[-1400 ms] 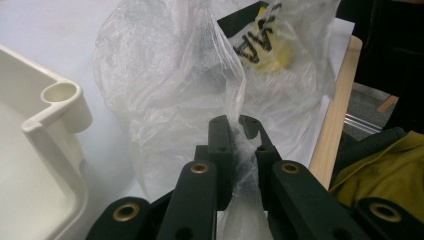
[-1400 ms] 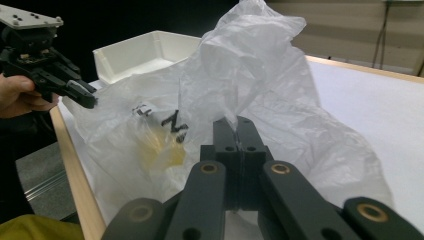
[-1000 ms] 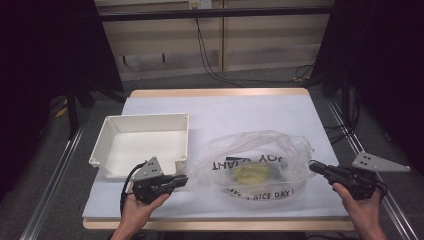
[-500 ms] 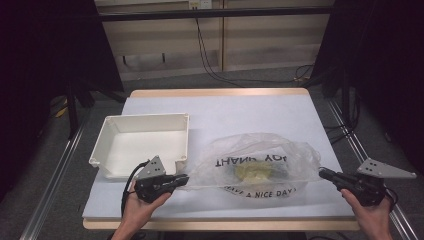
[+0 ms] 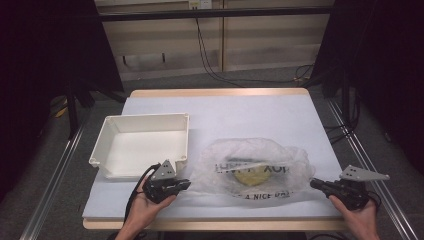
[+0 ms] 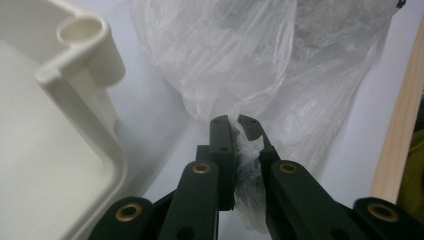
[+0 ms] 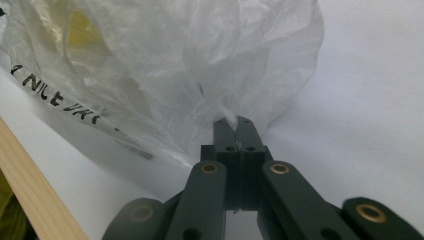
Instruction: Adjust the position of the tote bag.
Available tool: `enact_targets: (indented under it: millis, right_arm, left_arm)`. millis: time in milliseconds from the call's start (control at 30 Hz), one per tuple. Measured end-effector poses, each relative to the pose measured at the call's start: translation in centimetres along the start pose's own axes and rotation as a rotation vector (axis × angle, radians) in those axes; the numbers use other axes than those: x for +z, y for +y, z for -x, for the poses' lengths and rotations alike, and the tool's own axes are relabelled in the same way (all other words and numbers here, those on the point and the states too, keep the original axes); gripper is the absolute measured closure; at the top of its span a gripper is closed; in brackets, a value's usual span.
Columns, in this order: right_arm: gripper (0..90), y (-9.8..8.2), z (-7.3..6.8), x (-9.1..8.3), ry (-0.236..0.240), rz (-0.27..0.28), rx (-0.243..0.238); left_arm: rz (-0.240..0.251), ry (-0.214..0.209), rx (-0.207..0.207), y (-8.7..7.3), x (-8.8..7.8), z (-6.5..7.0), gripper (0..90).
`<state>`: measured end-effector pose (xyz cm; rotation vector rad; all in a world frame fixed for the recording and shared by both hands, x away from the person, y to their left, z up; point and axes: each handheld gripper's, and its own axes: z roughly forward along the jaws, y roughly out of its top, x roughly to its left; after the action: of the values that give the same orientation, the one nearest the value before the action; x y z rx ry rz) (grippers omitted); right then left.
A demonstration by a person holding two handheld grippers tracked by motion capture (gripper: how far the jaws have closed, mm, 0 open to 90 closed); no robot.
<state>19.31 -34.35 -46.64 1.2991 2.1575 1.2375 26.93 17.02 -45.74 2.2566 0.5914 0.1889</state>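
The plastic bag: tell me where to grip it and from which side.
Grip the plastic bag at its gathered side edges, coming in low from each end. The film bunches there, clear of the yellow item inside, as the left gripper and right gripper already pinch it.

A rectangular table [image 5: 260, 112] carries everything — its top covered by a pale white sheet, with a light wooden edge showing along the far and near sides. On the left half sits a shallow, cream-white rectangular plastic tray [image 5: 142, 125], its bottom bare. To its right, towards the near edge, lies a crumpled, translucent white plastic bag [image 5: 255, 167] with black lettering — something yellow shows through it near the middle. Tray and bag lie just beside each other.
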Motion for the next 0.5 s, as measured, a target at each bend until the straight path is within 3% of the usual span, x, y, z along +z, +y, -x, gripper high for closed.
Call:
enact_targets:
  millis: [33, 67, 133, 167, 200, 300, 333, 500]
  right_arm:
    - [90.0, 0.0, 0.0, 0.2, 0.004, -0.016, -0.005]
    - [90.0, -0.1, -0.1, 0.5, 0.0, -0.029, -0.011]
    - [90.0, -0.2, 0.0, 0.9, -0.001, -0.046, -0.008]
    - [90.0, -0.2, 0.1, 1.2, -0.007, -0.054, -0.012]
    - [90.0, -0.3, 0.2, 1.5, -0.009, -0.069, -0.024]
    - [90.0, -0.6, 0.3, 2.0, -0.018, -0.111, -0.034]
    - [90.0, -0.7, 0.3, 2.2, -0.021, -0.117, -0.032]
    - [90.0, -0.7, 0.3, 2.1, -0.024, -0.111, -0.04]
  left_arm:
    - [-0.028, 0.012, 0.007, -0.3, 0.3, -0.1, 86.1]
    - [-0.028, 0.007, -0.015, -0.6, 0.5, -0.2, 86.1]
    - [-0.039, 0.006, 0.0, -0.7, 0.6, -0.3, 86.1]
    - [-0.038, 0.003, -0.018, -0.8, 0.8, -0.4, 86.1]
    - [-0.07, 0.006, -0.008, -1.0, 1.2, -0.4, 86.1]
    - [-0.076, 0.003, -0.008, -1.0, 1.3, -0.5, 86.0]
    - [-0.055, -0.005, -0.028, -1.2, 1.4, -0.6, 86.0]
    - [-0.063, -0.002, -0.014, -1.2, 1.2, -0.4, 83.5]
